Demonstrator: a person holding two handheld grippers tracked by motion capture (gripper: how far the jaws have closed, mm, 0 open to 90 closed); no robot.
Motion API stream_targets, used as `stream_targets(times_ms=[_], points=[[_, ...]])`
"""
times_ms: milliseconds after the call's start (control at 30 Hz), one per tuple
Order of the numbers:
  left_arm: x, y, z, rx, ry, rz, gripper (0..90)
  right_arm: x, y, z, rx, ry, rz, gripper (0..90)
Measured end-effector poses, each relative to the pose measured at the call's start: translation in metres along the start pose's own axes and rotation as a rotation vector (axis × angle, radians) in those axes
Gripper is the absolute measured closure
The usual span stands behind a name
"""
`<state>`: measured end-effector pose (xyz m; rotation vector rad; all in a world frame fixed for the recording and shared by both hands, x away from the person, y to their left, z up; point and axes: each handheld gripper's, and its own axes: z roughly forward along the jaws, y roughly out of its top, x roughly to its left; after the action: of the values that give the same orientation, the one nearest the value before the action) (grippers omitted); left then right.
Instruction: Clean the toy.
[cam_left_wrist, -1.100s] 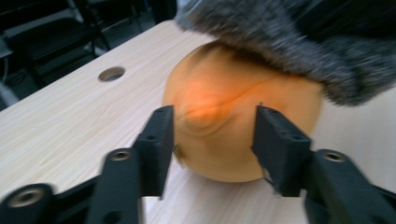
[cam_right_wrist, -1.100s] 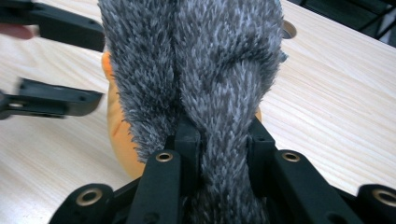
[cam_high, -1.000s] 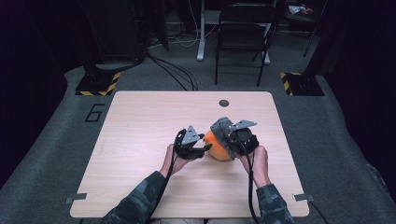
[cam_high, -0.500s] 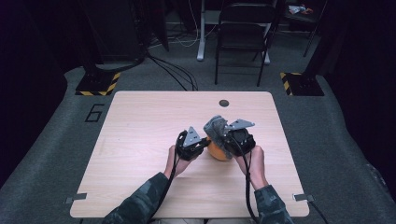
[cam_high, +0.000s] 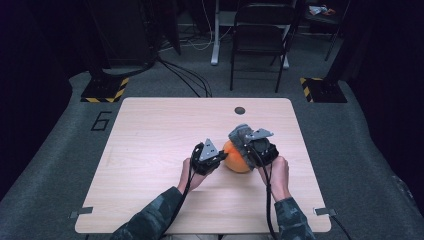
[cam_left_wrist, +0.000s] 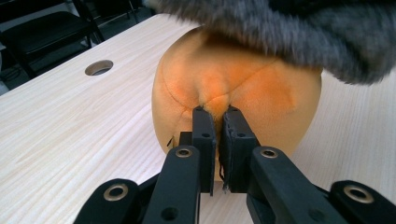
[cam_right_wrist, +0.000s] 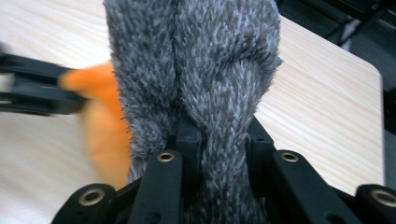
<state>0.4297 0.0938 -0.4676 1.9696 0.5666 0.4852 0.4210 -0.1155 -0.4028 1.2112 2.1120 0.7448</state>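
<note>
An orange plush toy (cam_high: 235, 160) with a grey furry part (cam_high: 239, 134) on top sits on the wooden table (cam_high: 150, 140), right of centre. My left gripper (cam_high: 223, 158) is at its left side. In the left gripper view, the left gripper (cam_left_wrist: 218, 114) is shut on a pinch of the orange plush (cam_left_wrist: 233, 79), under the grey fur (cam_left_wrist: 299, 28). My right gripper (cam_high: 245, 146) comes in from the right. The right gripper view has the right gripper (cam_right_wrist: 219, 135) shut on the grey fur (cam_right_wrist: 196, 60), with orange plush (cam_right_wrist: 105, 126) to the left.
A round cable hole (cam_high: 240, 110) lies in the table's far edge, behind the toy. A black folding chair (cam_high: 260, 35) and striped floor bases (cam_high: 105, 90) stand beyond the table. Bare wood stretches to the left of my hands.
The left gripper has moved right to the toy and its jaws now pinch the orange plush. The right gripper keeps its hold on the grey fur.
</note>
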Motion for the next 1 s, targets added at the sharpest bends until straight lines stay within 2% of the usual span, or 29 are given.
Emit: stream_targets(times_ms=[100,167,233,300,400,500,533,600,667,733,1000], points=[[0.002,0.0,-0.001,0.004,-0.004,0.004,85.0,-0.013,-0.006,0.004,0.018,-0.051,0.019,73.4],[0.003,0.0,-0.001,-0.011,-0.003,-0.017,84.9,-0.021,-0.01,0.006,0.023,-0.04,0.05,73.3],[0.005,0.0,-0.001,-0.012,-0.01,-0.018,84.8,-0.025,-0.01,0.003,0.011,-0.032,0.073,73.3],[0.006,0.001,-0.002,-0.002,-0.013,-0.019,84.7,-0.027,-0.006,-0.005,-0.026,0.011,0.103,73.2],[0.007,0.0,-0.002,-0.007,-0.013,-0.032,84.6,-0.021,0.004,-0.021,-0.094,0.083,0.091,73.2],[0.006,0.001,-0.002,-0.009,-0.005,-0.028,84.6,-0.002,0.013,-0.031,-0.133,0.152,0.062,73.1],[0.005,0.001,-0.002,-0.01,-0.011,-0.032,84.6,0.005,0.015,-0.03,-0.128,0.159,0.036,73.1],[0.005,0.001,-0.003,-0.004,-0.012,-0.012,84.6,0.019,0.015,-0.024,-0.104,0.177,0.003,73.1],[0.005,0.001,-0.002,-0.004,-0.017,-0.015,84.6,0.029,0.013,-0.014,-0.064,0.168,-0.013,73.1],[0.005,0.001,-0.002,0.011,-0.02,-0.008,84.7,0.032,0.008,-0.004,-0.038,0.143,-0.034,73.2],[0.004,0.001,-0.001,0.018,-0.029,0.002,84.9,0.019,0.006,-0.003,-0.034,0.112,-0.006,73.3]])
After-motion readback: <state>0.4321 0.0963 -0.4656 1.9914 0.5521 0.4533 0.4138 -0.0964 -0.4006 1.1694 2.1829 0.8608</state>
